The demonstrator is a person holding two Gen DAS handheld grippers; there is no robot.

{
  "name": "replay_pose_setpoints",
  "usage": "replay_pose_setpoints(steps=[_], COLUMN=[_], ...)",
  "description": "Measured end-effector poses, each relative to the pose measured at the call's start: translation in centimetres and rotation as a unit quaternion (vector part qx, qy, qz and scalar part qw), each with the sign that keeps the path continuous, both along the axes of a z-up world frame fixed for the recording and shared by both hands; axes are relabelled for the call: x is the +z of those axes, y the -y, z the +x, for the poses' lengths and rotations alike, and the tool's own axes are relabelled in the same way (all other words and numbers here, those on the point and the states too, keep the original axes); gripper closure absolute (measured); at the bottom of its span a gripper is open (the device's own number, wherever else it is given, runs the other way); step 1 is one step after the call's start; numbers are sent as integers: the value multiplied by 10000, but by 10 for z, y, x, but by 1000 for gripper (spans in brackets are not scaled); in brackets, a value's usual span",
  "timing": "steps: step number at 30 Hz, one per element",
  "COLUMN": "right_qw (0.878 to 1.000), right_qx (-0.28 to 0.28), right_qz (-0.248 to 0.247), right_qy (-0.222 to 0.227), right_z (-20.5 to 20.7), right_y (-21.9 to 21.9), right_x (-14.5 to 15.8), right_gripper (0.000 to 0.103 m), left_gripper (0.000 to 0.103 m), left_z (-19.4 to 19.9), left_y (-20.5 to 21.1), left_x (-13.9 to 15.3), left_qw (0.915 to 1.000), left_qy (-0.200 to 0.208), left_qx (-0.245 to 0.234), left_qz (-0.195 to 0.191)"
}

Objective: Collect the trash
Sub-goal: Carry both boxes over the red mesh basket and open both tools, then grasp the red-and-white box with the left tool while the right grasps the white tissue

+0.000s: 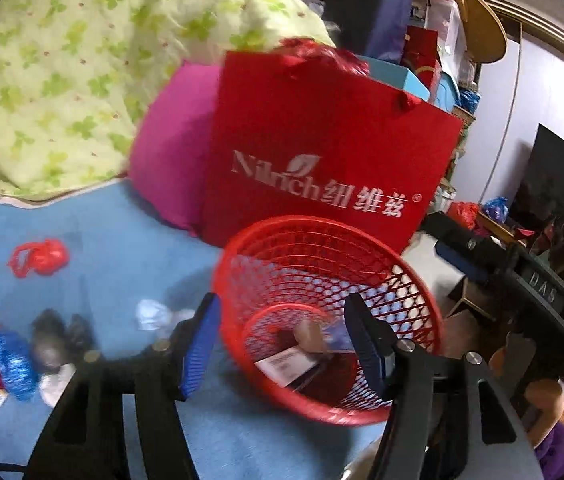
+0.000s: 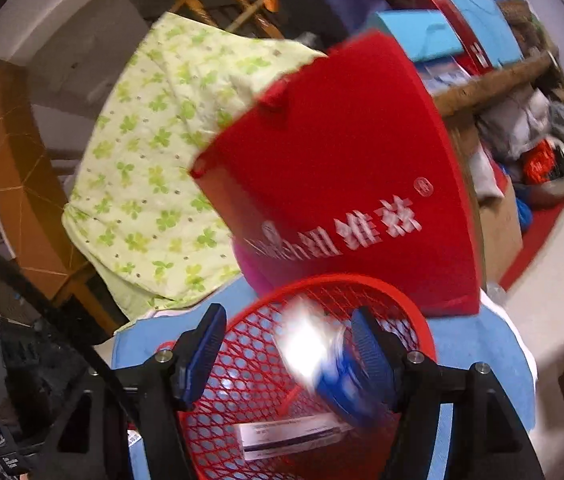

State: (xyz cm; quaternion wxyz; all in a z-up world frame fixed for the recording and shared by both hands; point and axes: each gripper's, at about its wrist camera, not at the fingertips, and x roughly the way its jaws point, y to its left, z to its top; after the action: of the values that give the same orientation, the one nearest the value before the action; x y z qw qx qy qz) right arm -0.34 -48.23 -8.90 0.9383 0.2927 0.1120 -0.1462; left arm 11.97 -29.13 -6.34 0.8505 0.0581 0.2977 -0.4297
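A red mesh basket [image 1: 410, 280] stands on the blue cloth, with a white card [image 1: 286, 366] and wrappers inside. My left gripper [image 1: 282, 344] is open and empty, its jaws astride the basket's near left wall. My right gripper [image 2: 286, 356] is open over the same basket [image 2: 414, 320]. A blurred blue-and-white wrapper [image 2: 326, 364] is between the jaws, beside the right finger, above the basket. Loose trash lies on the cloth at left: a red wrapper [image 1: 39, 257], a white crumpled piece [image 1: 157, 314], a blue wrapper [image 1: 13, 364], a dark piece [image 1: 57, 336].
A red paper bag [image 1: 322, 152] stands right behind the basket, a magenta cushion [image 1: 169, 148] and a green-patterned quilt [image 1: 81, 60] beside it. The cloth's edge drops off at right toward dark furniture [image 1: 542, 288] and stacked boxes [image 2: 442, 28].
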Motion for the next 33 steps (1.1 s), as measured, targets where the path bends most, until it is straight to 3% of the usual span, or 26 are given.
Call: replay_pose_setpoints(steps=[8,12,17,19,24,28,33], right_qw=[9923,9832,9728,9676,9522,9396,9222], right_qx=[787,1463,2143,2347,2747,2894,2970], right_qz=[-730,-899,-884,-800,-63,553,1222], right_qy=[619,625,-21,-473,-1336,-1743,-2154], right_z=[23,51,101,127,173,199,225], right_y=[-85,-137,-189,-205,-213,-210,-212], right_x=[33,35,16,0,-48,-80,-112], right_gripper=[33,33,33,33,33,33,33], left_gripper=[36,36,36,36,36,36,34], left_z=[7,26,47,57,76,92,110], left_y=[-119,-199,-280,-309,-349,-355,-343], left_x=[-24,-44,-65,-74,-95,-107,-107], left_qw=[9946,9823,9567,9446,9258,9227,9338], left_qy=[81,-74,-68,-157,-418,-609,-594], left_qx=[1026,1852,2888,3268,3758,3806,3527], left_qz=[134,259,341,251,-20,-61,16])
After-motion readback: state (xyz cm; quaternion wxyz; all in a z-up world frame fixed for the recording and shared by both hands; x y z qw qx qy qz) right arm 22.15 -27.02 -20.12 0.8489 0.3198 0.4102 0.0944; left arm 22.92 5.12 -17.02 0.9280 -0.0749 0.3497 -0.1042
